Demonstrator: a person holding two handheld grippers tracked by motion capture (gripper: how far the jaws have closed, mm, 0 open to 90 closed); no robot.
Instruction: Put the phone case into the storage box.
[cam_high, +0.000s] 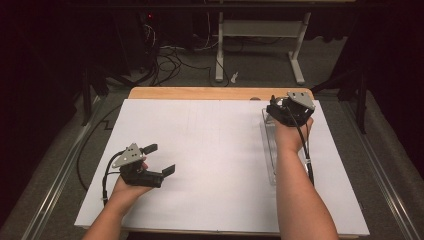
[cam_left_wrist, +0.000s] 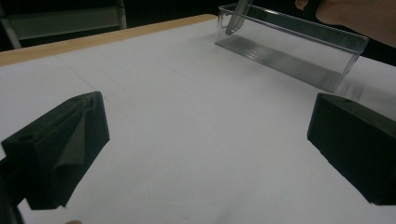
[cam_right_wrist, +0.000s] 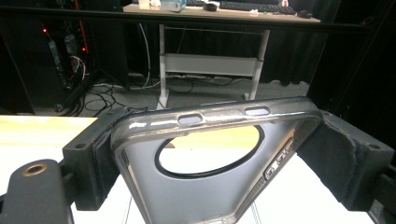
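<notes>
A translucent grey phone case (cam_right_wrist: 205, 191) with a round camera cutout is clamped between the pads of my right gripper (cam_right_wrist: 217, 154), which is shut on its two long edges. That gripper (cam_high: 279, 110) hovers at the far end of a long clear plastic tray (cam_high: 270, 150) on the table's right side. In the left gripper view, a corner of the case (cam_left_wrist: 232, 23) dips into the tray (cam_left_wrist: 285, 58). My left gripper (cam_high: 161, 159) rests low over the white sheet at the near left, its jaws wide apart with nothing between them (cam_left_wrist: 210, 149).
A white sheet (cam_high: 210, 150) covers the wooden table (cam_high: 200, 93). Beyond the far edge stand a white desk frame (cam_high: 260, 30) and tangled cables (cam_high: 165, 60) on the floor. Dark stands flank both sides.
</notes>
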